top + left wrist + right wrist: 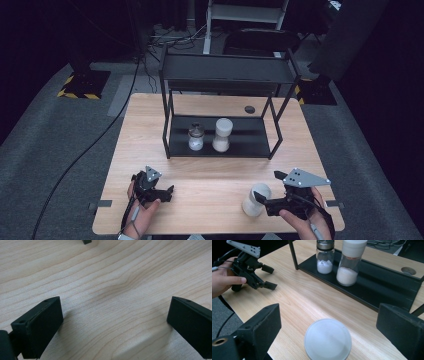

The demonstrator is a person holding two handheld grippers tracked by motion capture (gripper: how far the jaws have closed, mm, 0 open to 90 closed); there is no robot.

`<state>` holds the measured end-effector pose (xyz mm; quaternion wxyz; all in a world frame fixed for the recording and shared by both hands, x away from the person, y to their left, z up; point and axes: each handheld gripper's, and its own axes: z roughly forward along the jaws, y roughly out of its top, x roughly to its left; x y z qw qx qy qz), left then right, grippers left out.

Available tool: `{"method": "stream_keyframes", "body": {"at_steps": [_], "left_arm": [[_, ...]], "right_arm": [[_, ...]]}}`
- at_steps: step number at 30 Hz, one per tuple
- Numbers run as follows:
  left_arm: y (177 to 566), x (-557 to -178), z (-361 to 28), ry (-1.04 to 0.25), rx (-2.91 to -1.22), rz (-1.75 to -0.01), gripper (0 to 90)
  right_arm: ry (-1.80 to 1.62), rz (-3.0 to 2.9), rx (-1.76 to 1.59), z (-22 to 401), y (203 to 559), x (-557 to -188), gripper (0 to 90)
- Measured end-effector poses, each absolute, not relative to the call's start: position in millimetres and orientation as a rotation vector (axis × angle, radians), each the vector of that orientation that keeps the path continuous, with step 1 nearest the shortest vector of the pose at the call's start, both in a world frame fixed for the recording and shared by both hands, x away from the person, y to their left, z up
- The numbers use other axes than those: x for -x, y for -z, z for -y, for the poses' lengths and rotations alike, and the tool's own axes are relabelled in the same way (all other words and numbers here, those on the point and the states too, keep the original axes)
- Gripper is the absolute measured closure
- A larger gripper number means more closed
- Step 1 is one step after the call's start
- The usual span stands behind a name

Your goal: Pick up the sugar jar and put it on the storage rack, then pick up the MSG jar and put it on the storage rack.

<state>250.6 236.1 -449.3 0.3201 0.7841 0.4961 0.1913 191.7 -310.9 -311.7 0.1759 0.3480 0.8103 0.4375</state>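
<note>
Right gripper wide open, astride the upright white jar just below and ahead; left gripper open too, well apart on the counter.

A light wooden table with visible grain stands on grey carpet. A round dark grommet hole sits in the tabletop near its far edge. The surroundings beyond the carpet are dark, with light falling mainly on the table. Two black-and-yellow hazard-striped bases rest on the floor at the far left and far right. Black cables trail across the carpet. A white metal frame stands behind the table.
</note>
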Motion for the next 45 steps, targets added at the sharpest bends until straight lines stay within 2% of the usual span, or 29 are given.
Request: {"method": "stream_keyframes", "body": {"at_steps": [21,25,27,32,37,45], "left_arm": [[449,-251,-236,-0.506,-2.061,-1.303,0.0],[449,-251,-236,-0.506,-2.06,-1.303,0.0],[449,-251,-236,-0.506,-2.06,-1.303,0.0],[449,-251,-236,-0.506,-2.061,-1.303,0.0],[449,-251,-236,-0.506,-2.061,-1.303,0.0],[449,-251,-236,-0.506,-2.061,-1.303,0.0]], "right_arm": [[-1.186,-2.34,-1.007,310,360,-193,7.1],[-1.183,-2.363,-1.016,311,366,-198,11.5],[-1.192,-2.38,-1.012,312,369,-200,17.3],[-1.166,-2.381,-0.997,309,374,-200,22.7],[-1.18,-2.366,-1.004,310,379,-200,32.7],[-1.167,-2.365,-0.997,309,377,-200,33.9]]}}
